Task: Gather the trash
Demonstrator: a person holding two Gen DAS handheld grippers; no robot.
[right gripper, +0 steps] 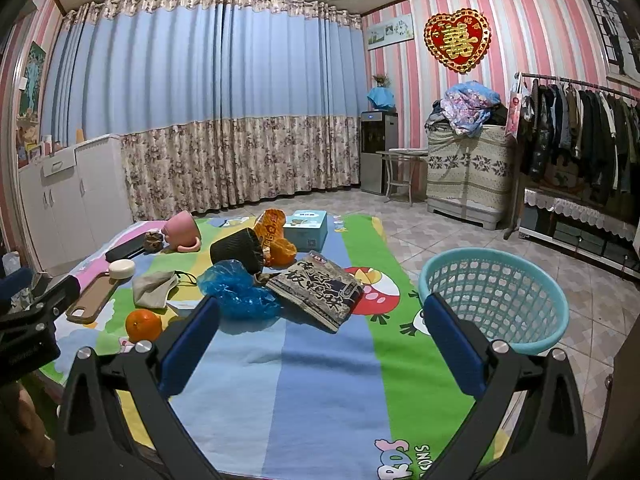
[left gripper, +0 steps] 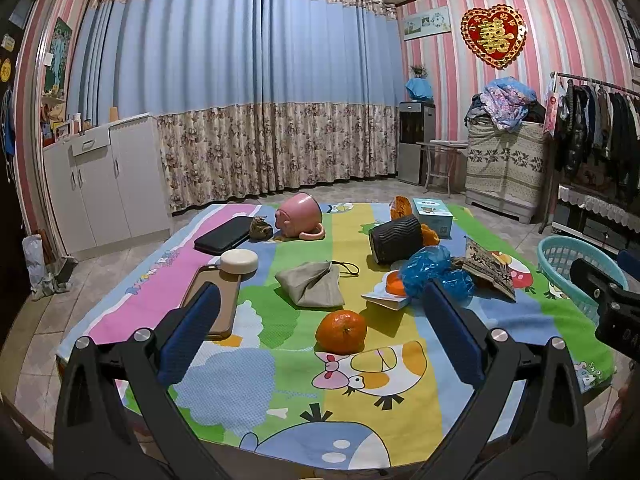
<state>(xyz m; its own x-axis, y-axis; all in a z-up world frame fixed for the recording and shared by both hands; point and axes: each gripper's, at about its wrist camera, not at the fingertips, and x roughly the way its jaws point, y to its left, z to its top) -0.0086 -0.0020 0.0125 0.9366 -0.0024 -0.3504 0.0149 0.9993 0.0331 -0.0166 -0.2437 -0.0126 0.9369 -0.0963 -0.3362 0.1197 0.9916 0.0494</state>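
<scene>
My left gripper (left gripper: pixel 320 300) is open and empty above the near part of the cartoon tablecloth (left gripper: pixel 280 400), just short of an orange (left gripper: pixel 341 331). My right gripper (right gripper: pixel 320 312) is open and empty, with a dark printed snack bag (right gripper: pixel 316 292) and a crumpled blue plastic bag (right gripper: pixel 240 290) just ahead. The same bags lie right of centre in the left wrist view: blue bag (left gripper: pixel 434 270), snack bag (left gripper: pixel 486 266). An orange wrapper (right gripper: pixel 274 236) lies behind a black ribbed cup (right gripper: pixel 236 250) on its side. A teal basket (right gripper: pixel 496 296) stands at the table's right edge.
On the table also lie a grey cloth pouch (left gripper: pixel 312 282), a phone case (left gripper: pixel 218 300), a round white tin (left gripper: pixel 239 262), a black case (left gripper: pixel 224 235), a tipped pink mug (left gripper: pixel 300 216), a teal box (left gripper: pixel 434 212) and a small booklet (left gripper: pixel 386 294). A clothes rack (right gripper: pixel 580 152) stands right.
</scene>
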